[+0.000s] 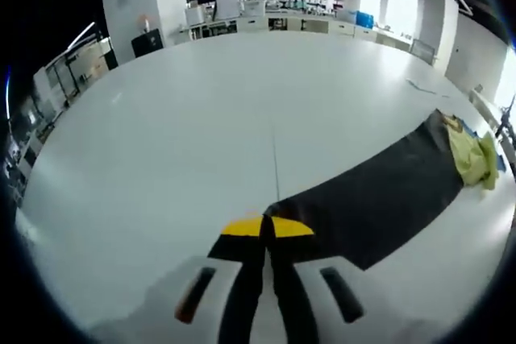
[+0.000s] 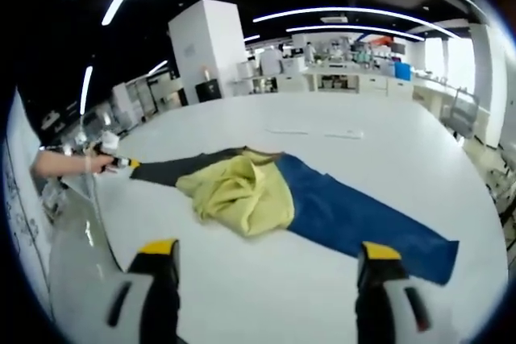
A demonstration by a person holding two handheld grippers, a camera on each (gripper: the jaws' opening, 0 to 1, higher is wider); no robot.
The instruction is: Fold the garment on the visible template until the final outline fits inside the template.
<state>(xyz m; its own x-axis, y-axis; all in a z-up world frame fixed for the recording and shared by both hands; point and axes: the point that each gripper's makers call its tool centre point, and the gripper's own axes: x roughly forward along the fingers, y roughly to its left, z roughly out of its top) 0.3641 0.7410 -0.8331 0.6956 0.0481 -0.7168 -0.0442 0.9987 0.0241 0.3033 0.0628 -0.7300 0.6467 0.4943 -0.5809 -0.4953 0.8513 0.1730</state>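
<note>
Barely begun: a crumpled yellow garment (image 2: 240, 191) lies bunched on a long mat, dark at one end (image 2: 173, 167) and blue at the other (image 2: 363, 219), spread across a white table (image 2: 339, 114). The mat appears to be the template. In the right gripper view, the right gripper (image 2: 268, 259) hangs above the table near the garment, jaws wide apart and empty. In the left gripper view, the left gripper (image 1: 267, 227) has its yellow tips pressed together at the mat's dark end (image 1: 363, 199); whether it pinches the mat cannot be told. No fold looks made, and the garment seems yet to be flattened.
</note>
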